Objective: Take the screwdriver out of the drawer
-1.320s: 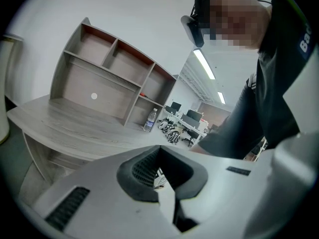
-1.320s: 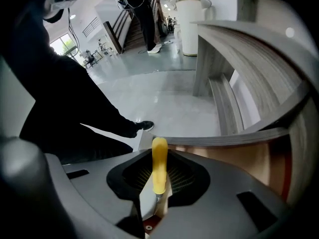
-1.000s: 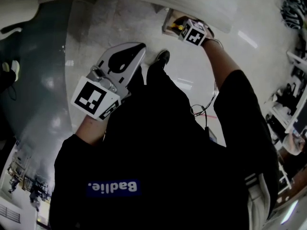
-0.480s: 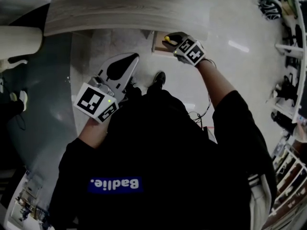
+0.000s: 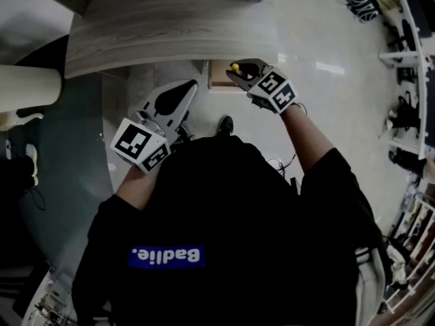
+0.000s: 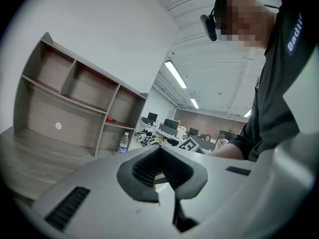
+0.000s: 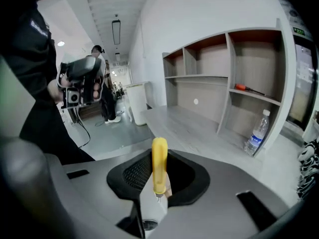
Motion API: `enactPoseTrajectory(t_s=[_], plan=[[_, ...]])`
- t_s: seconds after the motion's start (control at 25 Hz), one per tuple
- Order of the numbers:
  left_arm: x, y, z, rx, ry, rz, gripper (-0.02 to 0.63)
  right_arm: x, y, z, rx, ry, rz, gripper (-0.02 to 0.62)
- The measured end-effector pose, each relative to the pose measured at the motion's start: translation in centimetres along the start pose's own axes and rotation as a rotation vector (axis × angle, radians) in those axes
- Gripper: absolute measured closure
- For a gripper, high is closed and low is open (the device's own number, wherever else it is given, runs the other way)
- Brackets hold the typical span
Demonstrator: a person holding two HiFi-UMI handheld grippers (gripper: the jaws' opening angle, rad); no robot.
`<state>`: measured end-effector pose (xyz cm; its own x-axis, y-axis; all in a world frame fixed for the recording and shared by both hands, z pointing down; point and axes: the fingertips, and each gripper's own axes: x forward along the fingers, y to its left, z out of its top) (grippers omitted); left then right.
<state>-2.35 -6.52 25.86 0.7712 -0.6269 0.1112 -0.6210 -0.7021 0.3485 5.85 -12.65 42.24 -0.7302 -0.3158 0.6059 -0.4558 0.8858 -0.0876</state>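
Observation:
The screwdriver (image 7: pixel 159 164) has a yellow handle and stands upright between the jaws of my right gripper (image 7: pixel 158 159), which is shut on it. In the head view the right gripper (image 5: pixel 239 70) holds the screwdriver (image 5: pixel 235 66) just above the small open wooden drawer (image 5: pixel 219 77) below the desk's front edge. My left gripper (image 5: pixel 189 87) hangs to the left of the drawer, apart from it. In its own view the left gripper (image 6: pixel 160 156) has its jaws together with nothing between them.
A pale wooden desk (image 5: pixel 149 32) curves across the top, carrying a shelf unit (image 7: pixel 234 83) with a water bottle (image 7: pixel 256 133) and a red-handled tool (image 7: pixel 246 88). A white bin (image 7: pixel 137 101) stands past the desk's end. My shoe (image 5: pixel 224 124) rests on the glossy floor.
The right gripper has risen out of the drawer with the screwdriver and turned more level. The left gripper has also risen a little. More of the desk top has come into view.

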Motion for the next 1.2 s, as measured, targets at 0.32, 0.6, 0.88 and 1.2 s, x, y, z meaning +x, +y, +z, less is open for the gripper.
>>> enactPoseTrajectory(t_s=[0.32, 0.6, 0.88, 1.2], plan=[[1.0, -1.6, 0.3, 0.015, 0.005, -0.053, 0.607, -4.8, 1.8, 4.1, 0.028, -0.152, -0.043, 0.496], [1.6, -2.6, 0.0, 0.015, 0.013, -0.079, 0.607, -7.9, 3.6, 7.2, 0.051, -0.272, -0.038, 0.496], [1.1, -2.5, -0.4, 0.014, 0.014, -0.086, 0.607, -8.9, 5.3, 10.3, 0.066, -0.371, -0.002, 0.495], [0.8, -2.2, -0.5, 0.019, 0.009, -0.085, 0.607, -9.3, 6.4, 12.2, 0.063, -0.418, 0.014, 0.497]])
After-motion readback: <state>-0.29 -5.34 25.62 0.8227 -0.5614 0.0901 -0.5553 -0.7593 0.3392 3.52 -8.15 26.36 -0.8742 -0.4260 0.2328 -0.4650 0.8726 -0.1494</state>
